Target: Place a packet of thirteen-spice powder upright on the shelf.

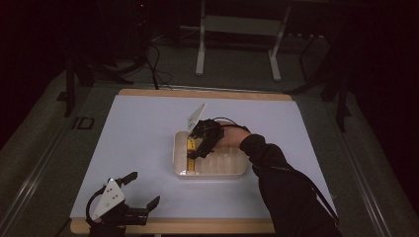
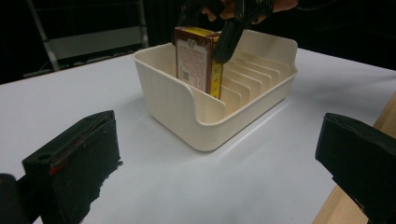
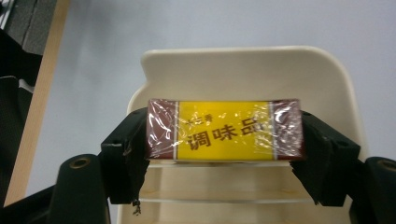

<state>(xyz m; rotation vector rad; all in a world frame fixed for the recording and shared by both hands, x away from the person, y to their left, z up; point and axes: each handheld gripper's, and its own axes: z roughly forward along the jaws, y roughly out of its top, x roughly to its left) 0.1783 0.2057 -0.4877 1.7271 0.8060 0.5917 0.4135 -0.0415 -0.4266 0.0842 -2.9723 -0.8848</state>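
1. The right gripper [image 1: 196,148] reaches down into the cream tray [image 1: 237,170], which sits mid-table, right of centre.
2. Its jaws flank the ends of a yellow-and-brown box [image 3: 224,129]; whether the pads press it I cannot tell.
3. The box stands upright in the tray's end slot.
4. The left gripper [image 1: 141,190] rests at the table's [image 1: 138,133] near left corner, jaws spread, nothing between them.

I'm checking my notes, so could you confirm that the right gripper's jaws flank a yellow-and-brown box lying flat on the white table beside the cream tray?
Not quite: the box stands upright inside the cream tray, in its end slot, as the left gripper view shows. The right gripper does have its jaws on either side of it.
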